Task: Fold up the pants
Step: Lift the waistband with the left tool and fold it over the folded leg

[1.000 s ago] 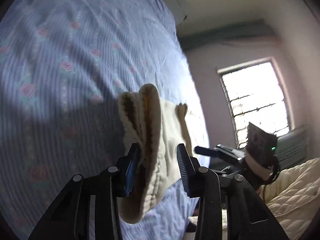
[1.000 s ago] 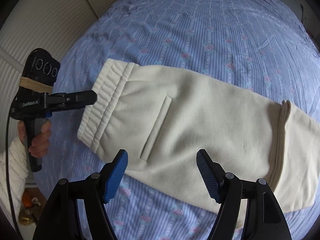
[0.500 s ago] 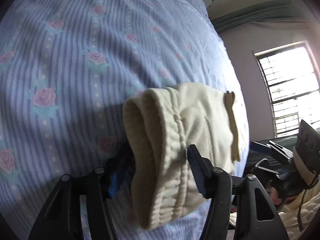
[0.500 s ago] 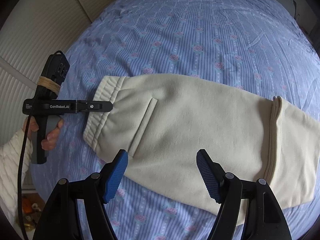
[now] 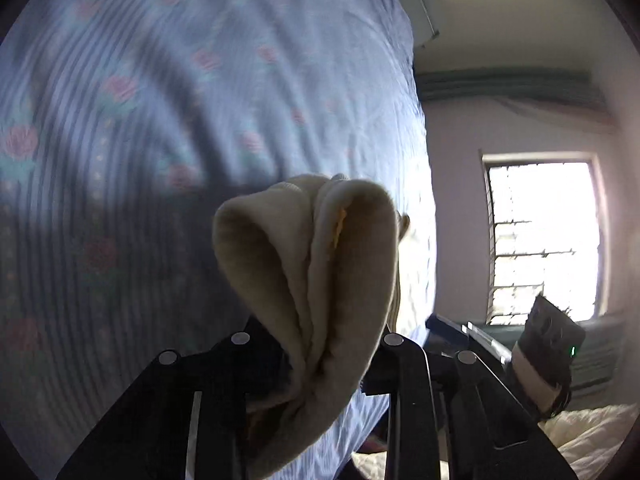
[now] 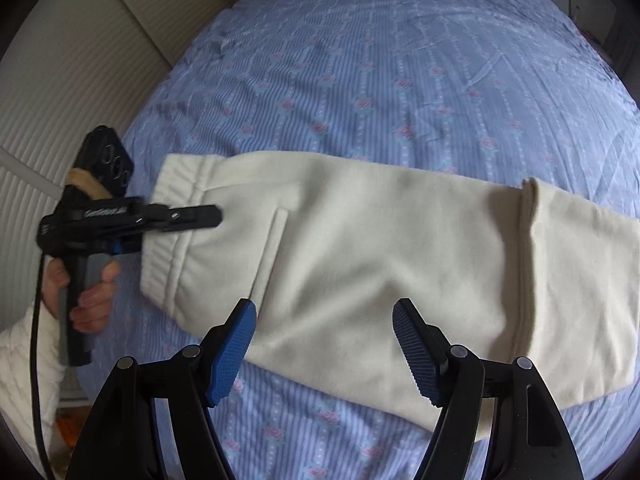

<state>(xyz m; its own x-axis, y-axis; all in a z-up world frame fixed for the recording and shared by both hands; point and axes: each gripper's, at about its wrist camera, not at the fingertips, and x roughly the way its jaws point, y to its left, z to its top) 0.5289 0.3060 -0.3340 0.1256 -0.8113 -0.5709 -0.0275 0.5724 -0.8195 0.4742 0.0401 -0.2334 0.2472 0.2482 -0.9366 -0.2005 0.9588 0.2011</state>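
The pants (image 6: 360, 248) lay flat across the bed (image 6: 400, 60), waistband (image 6: 176, 224) at nine o'clock. The left gripper (image 5: 316, 360) pinched that bunched waistband, while the right gripper (image 6: 324, 344) hovered wide and empty at six o'clock. Carrying the waistband level toward three o'clock would likely keep the fold even.

bunched pants (image 5: 316, 280) hide the left gripper's (image 5: 320, 344) fingertips.

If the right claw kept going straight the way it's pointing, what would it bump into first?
Most likely the cream pants. The open right claw points down at their middle part, near the pocket slit, with nothing seen in between. Under them lies the blue flowered bedsheet. How far above the cloth it hovers is hard to tell.
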